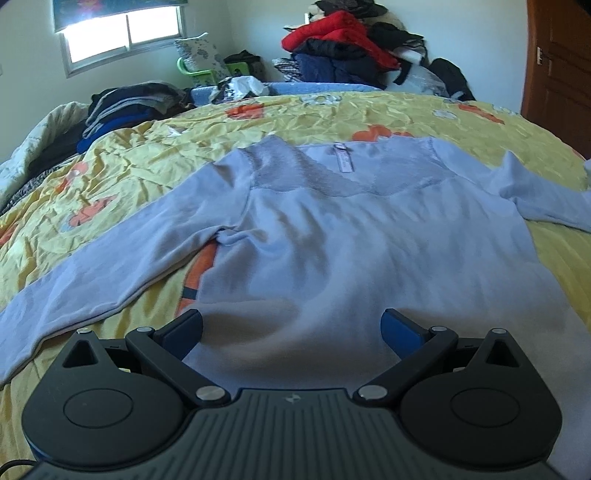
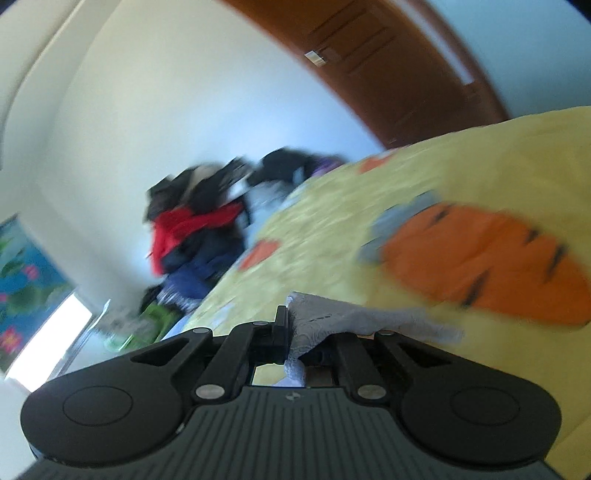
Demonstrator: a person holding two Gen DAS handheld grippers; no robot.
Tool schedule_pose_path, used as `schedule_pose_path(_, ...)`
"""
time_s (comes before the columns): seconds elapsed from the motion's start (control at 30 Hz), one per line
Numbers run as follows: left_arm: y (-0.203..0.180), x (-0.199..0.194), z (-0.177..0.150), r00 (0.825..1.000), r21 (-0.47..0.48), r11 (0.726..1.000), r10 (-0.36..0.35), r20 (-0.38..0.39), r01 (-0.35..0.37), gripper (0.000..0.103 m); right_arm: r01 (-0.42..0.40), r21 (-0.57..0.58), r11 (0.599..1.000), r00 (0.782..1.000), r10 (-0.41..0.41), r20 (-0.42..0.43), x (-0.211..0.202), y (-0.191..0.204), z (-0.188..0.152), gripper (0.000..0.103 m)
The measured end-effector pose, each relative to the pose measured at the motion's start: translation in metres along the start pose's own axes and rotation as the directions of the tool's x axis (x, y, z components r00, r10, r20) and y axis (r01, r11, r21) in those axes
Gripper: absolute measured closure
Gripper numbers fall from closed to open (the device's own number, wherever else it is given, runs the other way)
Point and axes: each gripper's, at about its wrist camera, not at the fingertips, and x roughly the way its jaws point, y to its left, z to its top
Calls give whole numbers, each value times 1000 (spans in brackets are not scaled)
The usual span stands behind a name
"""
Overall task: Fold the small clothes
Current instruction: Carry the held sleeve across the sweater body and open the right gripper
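Observation:
A pale lilac long-sleeved top lies spread flat on the yellow bedspread, neck and label away from me, one sleeve stretched to the left, the other bunched at the right. My left gripper is open, its fingers over the top's near hem, holding nothing. My right gripper is shut on a lacy lilac edge of the top, held over the bedspread. That view is tilted and blurred.
A stack of folded dark clothes sits at the bed's far left. A heap of red, navy and black garments is piled past the far edge, also in the right wrist view. A brown door is at right; a window at far left.

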Motion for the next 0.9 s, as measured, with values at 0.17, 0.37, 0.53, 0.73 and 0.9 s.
schedule_pose_path(0.17,12,1,-1,1000,-26,1000,16,-7,-16,0,-78,-48,996,991,73,-110,6,38,-27,96)
schedule_pose_path(0.37,32,0,0,1000,-82,996,29,-9,-29,0,-163,-55,985,966,149,-210,9,82,-54,96)
schedule_pose_path(0.53,48,-1,1,999,-123,992,39,-15,-41,0,-210,-78,975,944,182,-276,7,116,-77,96)
schedule_pose_path(0.73,60,-1,1,998,-141,988,54,-19,-56,0,-248,-87,965,916,205,-345,-3,141,-107,96)
schedule_pose_path(0.9,66,0,-1,998,-154,987,50,-32,-54,0,-275,-83,958,891,221,-397,-4,161,-131,96)
